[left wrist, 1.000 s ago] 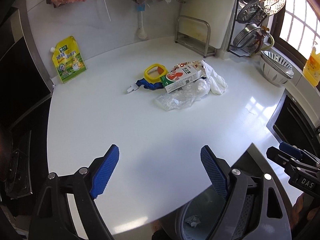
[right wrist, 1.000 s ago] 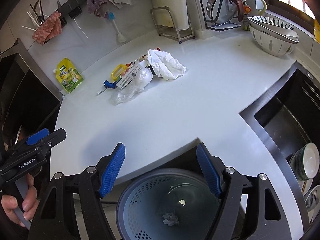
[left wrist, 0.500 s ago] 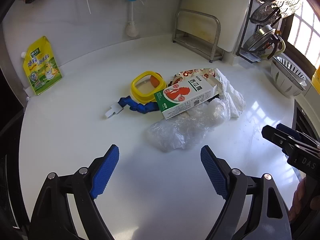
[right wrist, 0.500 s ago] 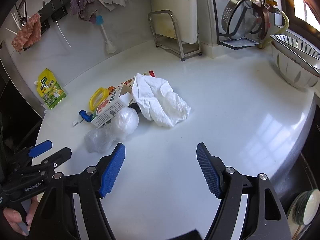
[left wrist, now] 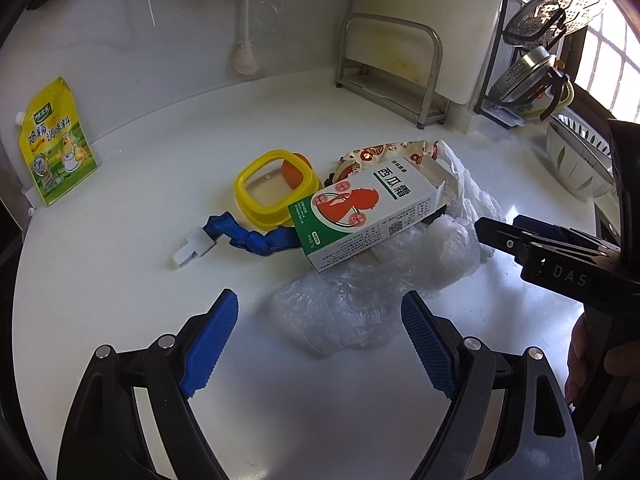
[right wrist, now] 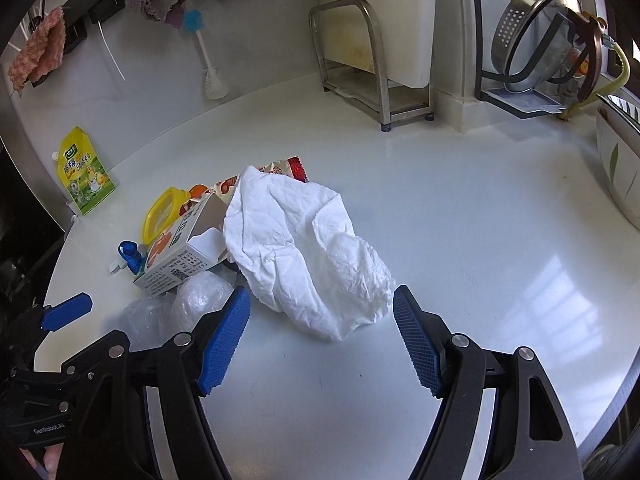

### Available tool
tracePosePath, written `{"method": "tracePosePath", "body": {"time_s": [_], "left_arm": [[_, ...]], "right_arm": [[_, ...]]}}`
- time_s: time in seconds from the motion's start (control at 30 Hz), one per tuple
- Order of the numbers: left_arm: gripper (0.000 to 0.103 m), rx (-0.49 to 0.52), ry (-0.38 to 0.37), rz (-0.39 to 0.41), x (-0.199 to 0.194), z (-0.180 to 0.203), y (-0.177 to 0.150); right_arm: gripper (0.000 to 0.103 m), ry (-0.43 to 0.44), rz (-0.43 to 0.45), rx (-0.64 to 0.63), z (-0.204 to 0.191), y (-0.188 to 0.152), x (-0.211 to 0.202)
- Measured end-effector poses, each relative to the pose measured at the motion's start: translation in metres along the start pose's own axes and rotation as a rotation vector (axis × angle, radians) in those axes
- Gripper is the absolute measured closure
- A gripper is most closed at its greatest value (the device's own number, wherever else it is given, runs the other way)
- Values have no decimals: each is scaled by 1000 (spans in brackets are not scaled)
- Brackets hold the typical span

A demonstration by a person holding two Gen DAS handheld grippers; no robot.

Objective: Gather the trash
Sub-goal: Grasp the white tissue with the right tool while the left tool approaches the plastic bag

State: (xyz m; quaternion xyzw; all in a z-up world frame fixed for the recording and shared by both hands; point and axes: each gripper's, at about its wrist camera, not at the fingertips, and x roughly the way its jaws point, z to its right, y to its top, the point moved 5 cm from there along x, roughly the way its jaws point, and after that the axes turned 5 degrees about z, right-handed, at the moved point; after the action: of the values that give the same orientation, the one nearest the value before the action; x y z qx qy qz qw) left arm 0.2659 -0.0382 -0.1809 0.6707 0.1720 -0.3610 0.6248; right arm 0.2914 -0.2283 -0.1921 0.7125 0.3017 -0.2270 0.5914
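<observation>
A heap of trash lies on the white counter (left wrist: pixel 120 280). It holds a green-and-white carton (left wrist: pixel 366 216), a clear plastic bag (left wrist: pixel 360 304), a yellow lid (left wrist: pixel 276 188), a blue twisted strip with a white clip (left wrist: pixel 248 236) and a printed wrapper (left wrist: pixel 384 150). In the right wrist view a crumpled white tissue (right wrist: pixel 308 248) lies beside the carton (right wrist: pixel 180 256). My left gripper (left wrist: pixel 320 340) is open, its blue pads on either side of the plastic bag's near end. My right gripper (right wrist: pixel 322 336) is open just short of the tissue's near edge.
A yellow seasoning pouch (left wrist: pixel 56 140) leans on the back wall. A metal rack (right wrist: pixel 372 76) with a cutting board, a bottle brush (right wrist: pixel 208 64), a dish rack with a colander (right wrist: pixel 536 48) and a patterned bowl (right wrist: pixel 620 168) stand along the back and right.
Both grippers came forward and down from the counter's front edge to the trash heap. The grey bin below the edge has left both views. Both stayed open.
</observation>
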Motion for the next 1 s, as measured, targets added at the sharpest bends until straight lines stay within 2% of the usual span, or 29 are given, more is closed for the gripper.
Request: {"method": "tracePosePath", "body": {"time_s": [0.33, 0.37, 0.43, 0.47, 0.53, 0.63, 0.77, 1.0], "left_arm": [[21, -11, -14, -2, 6, 0, -5], [21, -11, -15, -3, 6, 0, -5], [21, -12, -17, -4, 5, -1, -6], [21, -14, -19, -5, 6, -1, -6], [21, -16, -24, -6, 6, -1, -6], [21, -15, -36, -4, 6, 2, -5], [21, -10, -65, 2, 5, 13, -5], [18, 11, -77, 20, 15, 35, -2]], "right_arm": [[33, -18, -13, -31, -1, 6, 23], [35, -17, -15, -33, -2, 5, 25], [54, -13, -29, -45, -4, 4, 28], [57, -16, -29, -55, -5, 4, 29], [77, -1, -25, -58, -8, 3, 27], [87, 4, -9, -31, -6, 2, 19], [92, -10, 16, 12, 3, 0, 4], [93, -39, 37, 123, 27, -11, -27]]}}
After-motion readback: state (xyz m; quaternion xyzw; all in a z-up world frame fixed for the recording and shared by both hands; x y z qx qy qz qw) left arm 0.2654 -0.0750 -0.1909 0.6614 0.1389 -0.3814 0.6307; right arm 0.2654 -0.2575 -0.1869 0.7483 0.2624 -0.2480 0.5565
